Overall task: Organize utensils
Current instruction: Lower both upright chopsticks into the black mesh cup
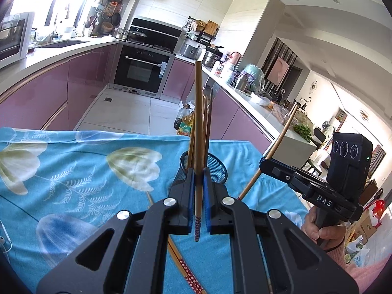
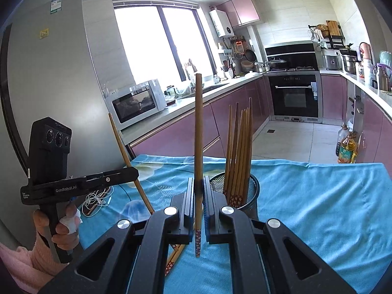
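**Chopsticks: one in each tool, holder part filled**

Left tool is clamped on one chopstick, held upright; right tool likewise grips a chopstick. Black mesh holder already carries a bundle of chopsticks, just beyond both tools. Left to do, apparently: two held sticks, plus loose chopsticks lying on the worktop. Worktop wears a blue floral cloth; kitchen with mauve cabinets, oven, microwave.
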Demonstrator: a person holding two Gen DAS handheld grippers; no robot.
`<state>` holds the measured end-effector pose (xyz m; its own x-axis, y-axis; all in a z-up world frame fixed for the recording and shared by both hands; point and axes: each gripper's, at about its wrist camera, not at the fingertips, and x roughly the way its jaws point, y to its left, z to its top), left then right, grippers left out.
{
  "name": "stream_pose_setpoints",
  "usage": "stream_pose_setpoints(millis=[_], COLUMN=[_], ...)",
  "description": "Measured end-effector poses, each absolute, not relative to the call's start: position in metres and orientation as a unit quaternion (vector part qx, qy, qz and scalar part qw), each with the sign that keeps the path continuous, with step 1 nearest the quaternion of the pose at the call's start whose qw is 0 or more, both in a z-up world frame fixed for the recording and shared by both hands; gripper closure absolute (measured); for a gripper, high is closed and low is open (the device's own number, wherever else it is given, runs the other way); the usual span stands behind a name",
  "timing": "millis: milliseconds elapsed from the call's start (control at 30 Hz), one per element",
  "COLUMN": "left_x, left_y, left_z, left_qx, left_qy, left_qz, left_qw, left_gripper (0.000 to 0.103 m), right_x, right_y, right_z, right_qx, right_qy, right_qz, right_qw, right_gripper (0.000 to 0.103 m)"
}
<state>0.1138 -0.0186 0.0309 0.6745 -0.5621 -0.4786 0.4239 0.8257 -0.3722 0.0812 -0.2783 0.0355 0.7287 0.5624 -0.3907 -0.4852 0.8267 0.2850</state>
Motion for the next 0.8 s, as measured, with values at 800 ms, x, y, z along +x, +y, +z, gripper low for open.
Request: stream_pose_setpoints(millis=[800], left_x=[0.146], left_y=[-0.052], left_z=[0.086], left_qx=[-0.092], left_qy=[0.239], left_qz=[-0.283], left_qw=[0.924], left_gripper=[0.096], right_x=[0.115], right_y=[-0.293], right_z=[0.080], right_qx=[0.089], right_qy=[0.181], right_qz=[0.259], right_qw=[0.945], right_gripper=[0.097])
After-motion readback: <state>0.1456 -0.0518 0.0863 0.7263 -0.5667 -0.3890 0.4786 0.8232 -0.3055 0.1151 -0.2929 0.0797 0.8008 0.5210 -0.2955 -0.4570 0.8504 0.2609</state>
